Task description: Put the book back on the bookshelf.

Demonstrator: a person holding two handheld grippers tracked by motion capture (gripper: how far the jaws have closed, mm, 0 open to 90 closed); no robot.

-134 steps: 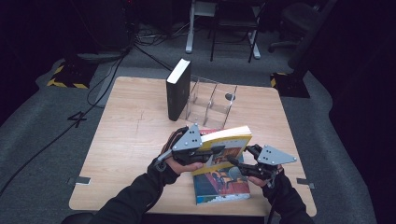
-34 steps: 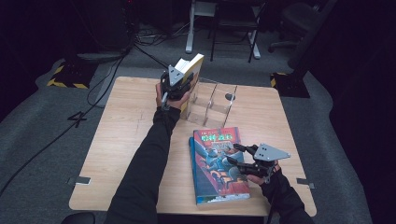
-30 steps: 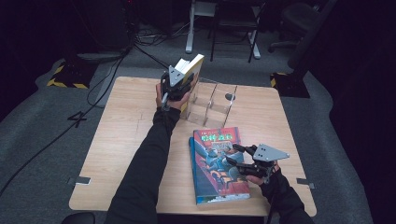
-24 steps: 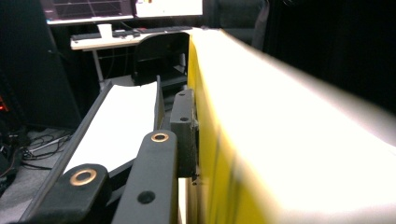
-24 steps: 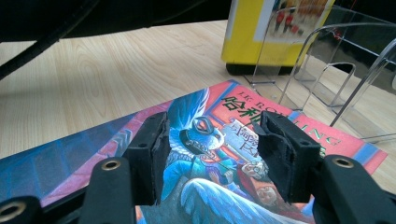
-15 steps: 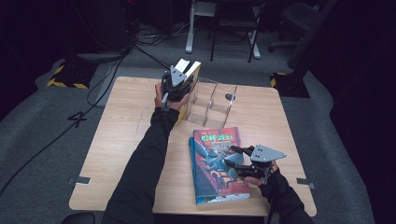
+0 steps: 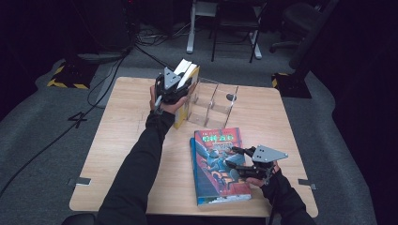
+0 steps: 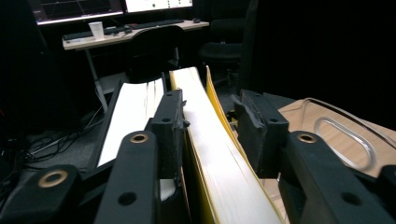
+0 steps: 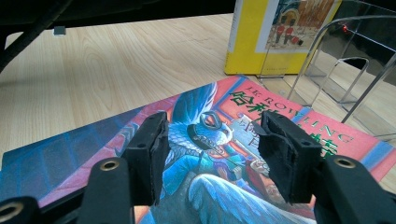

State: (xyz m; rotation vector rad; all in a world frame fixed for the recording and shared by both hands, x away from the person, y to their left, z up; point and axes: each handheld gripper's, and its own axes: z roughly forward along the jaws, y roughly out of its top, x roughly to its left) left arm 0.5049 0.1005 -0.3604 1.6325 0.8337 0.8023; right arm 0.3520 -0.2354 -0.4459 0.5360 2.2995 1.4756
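Since the earlier frame, the left claw (image 7: 180, 80) has brought the yellow book (image 7: 184, 101) nearly upright, upper centre, jaws slightly parted. The right claw (image 7: 237, 161) hovers open over the flat book (image 7: 211, 159). Wooden table (image 7: 117, 140); dark room.

I count three books on the wooden bench (image 7: 117, 154): one yellow-covered book (image 7: 184, 101) standing upright, one dark-covered book (image 8: 133, 105) upright beside it, and one large illustrated red-and-blue book (image 7: 218, 166) lying flat. One clear acrylic divider rack (image 7: 213, 101). Two hand-held grippers, left (image 7: 176, 85) and right (image 7: 241, 164).
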